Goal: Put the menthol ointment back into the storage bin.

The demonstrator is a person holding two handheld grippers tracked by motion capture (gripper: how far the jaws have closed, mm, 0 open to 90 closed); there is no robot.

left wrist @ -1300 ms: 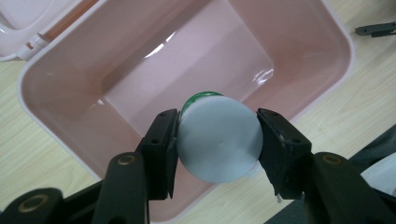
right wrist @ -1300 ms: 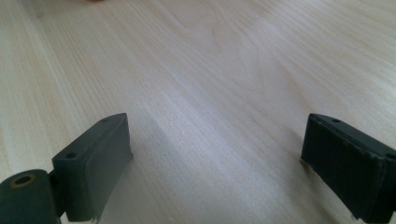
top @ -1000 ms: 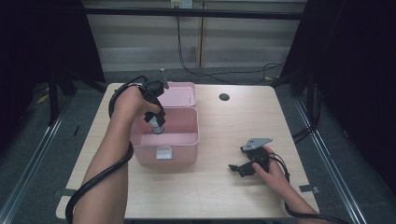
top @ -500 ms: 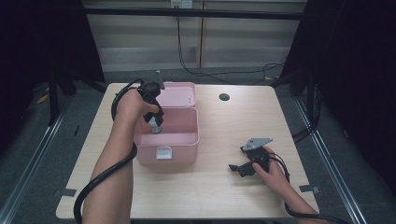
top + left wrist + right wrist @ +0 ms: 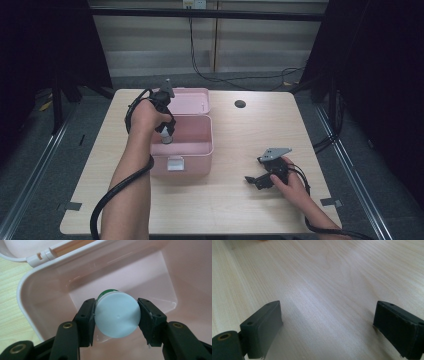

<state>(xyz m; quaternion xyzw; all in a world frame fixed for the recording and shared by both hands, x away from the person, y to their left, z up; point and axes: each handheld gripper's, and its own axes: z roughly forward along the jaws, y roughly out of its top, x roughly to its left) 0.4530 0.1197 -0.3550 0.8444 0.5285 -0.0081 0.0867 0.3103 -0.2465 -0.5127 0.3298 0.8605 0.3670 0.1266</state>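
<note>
Left gripper view: left gripper [image 5: 117, 315] jaws clamped on white-capped bottle [image 5: 117, 317] — held inside the open pink box [image 5: 40, 287], above its floor. Right gripper [image 5: 329, 327] jaws wide apart — nothing between them, resting low over the desk [image 5: 324, 277], well apart from the box.

Pink box [image 5: 182, 150] walls around tool [image 5: 116, 315]

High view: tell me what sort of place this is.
Probably a recording lab: a lone wooden table hemmed by black curtains, cables trailing over the floor, and a cabled left gripper over a pink box.
</note>
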